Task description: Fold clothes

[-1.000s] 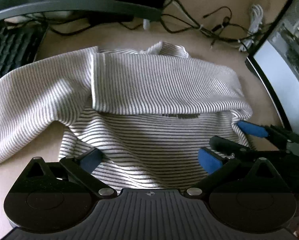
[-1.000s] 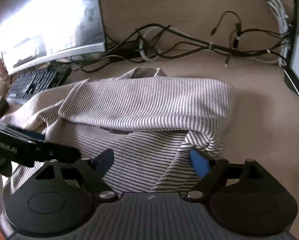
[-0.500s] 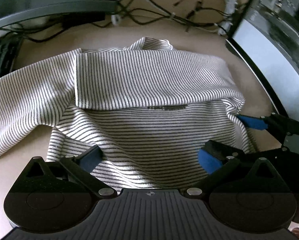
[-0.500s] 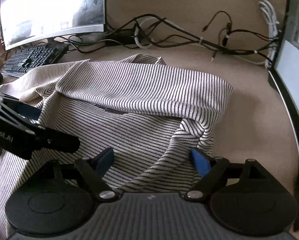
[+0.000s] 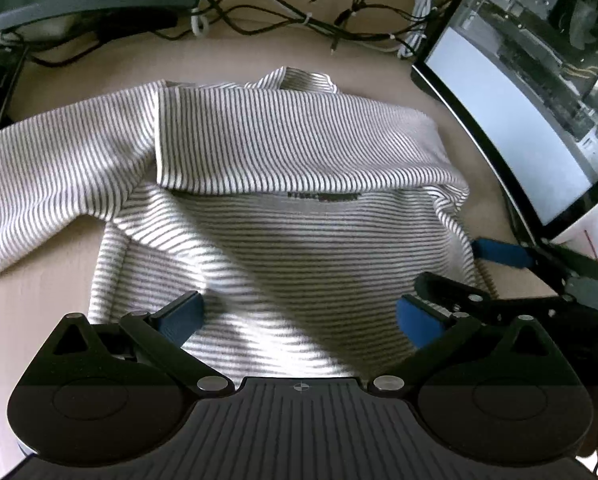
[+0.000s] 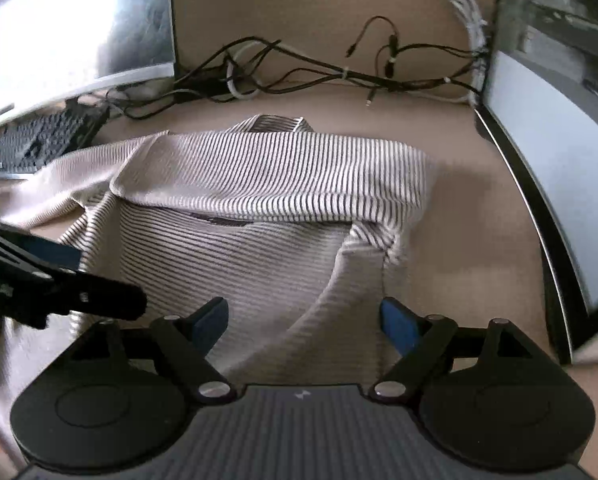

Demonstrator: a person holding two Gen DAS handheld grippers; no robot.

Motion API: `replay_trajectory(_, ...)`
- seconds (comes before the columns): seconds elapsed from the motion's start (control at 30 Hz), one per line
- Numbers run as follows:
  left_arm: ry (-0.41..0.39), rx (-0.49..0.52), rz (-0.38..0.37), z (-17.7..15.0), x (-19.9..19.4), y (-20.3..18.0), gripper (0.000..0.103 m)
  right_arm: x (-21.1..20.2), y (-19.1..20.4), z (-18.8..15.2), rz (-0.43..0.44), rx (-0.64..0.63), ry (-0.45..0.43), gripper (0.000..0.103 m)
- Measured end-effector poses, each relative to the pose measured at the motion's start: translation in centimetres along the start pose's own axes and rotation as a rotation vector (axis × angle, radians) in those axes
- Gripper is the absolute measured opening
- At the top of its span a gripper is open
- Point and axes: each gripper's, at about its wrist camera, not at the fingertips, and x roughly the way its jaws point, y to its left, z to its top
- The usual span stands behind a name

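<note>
Left gripper (image 5: 299,316) and right gripper (image 6: 305,320) are both hovering with jaws spread wide, gripping nothing, over the near edge of the striped sweater (image 5: 267,200), which is lying half folded on the tan desk (image 6: 467,208) between two monitors (image 6: 71,28), cables (image 6: 299,72) trailing behind.

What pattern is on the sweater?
Thin dark and cream stripes cover the sweater, clearest in the left wrist view.

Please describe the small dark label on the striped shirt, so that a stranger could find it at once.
Start at the desk, where the striped shirt lies. Its top part is folded down; the label sits just under that fold's edge. It is the only short dark bar among thin stripes.
</note>
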Motion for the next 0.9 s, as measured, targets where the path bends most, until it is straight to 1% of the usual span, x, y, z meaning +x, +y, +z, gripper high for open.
replay_trajectory(0.07,-0.005,-0.003,-0.012,-0.2,-0.2,0.3,0.103,-1.1,0.2,-0.6,0.000,0.055,-0.002,0.084)
replay_trajectory(0.13,-0.017,0.001,-0.021,-0.5,-0.3,0.4,0.103,-2.0,0.5,-1.4,-0.002,0.097,-0.003,0.091)
replay_trajectory(0.2,-0.029,0.014,-0.021,-0.9,-0.4,0.4,0.103,-2.8,1.0,-2.4,-0.009,0.123,0.003,0.094)
replay_trajectory(0.3,-0.043,0.035,-0.016,-1.2,-0.4,0.2,0.103,-3.5,1.7,-3.7,-0.030,0.145,0.026,0.094)
replay_trajectory(0.37,-0.046,0.026,-0.022,-1.4,-0.5,0.3,0.103,-4.0,1.8,-4.1,-0.036,0.157,0.038,0.094)
replay_trajectory(0.47,-0.040,0.013,-0.040,-1.3,-0.6,0.6,0.103,-4.2,1.5,-3.6,-0.042,0.160,0.014,0.094)
replay_trajectory(0.53,-0.036,0.000,-0.048,-1.2,-0.7,0.8,0.103,-3.9,1.5,-2.9,-0.027,0.152,-0.007,0.094)
replay_trajectory(0.67,-0.038,-0.072,-0.048,-0.4,-0.8,1.2,0.103,-2.7,0.9,-1.4,0.015,0.100,-0.023,0.094)
replay_trajectory(0.77,-0.081,-0.074,-0.027,0.6,-1.3,0.7,0.103,-1.6,-0.1,-0.5,0.032,0.072,-0.023,0.094)
replay_trajectory(0.83,-0.140,-0.055,0.000,1.6,-2.1,0.3,0.101,-0.7,-1.0,0.1,0.045,0.069,-0.015,0.094)
replay_trajectory(0.9,-0.197,-0.051,0.032,2.7,-2.9,0.3,0.095,0.1,-1.9,0.7,0.059,0.067,-0.006,0.094)
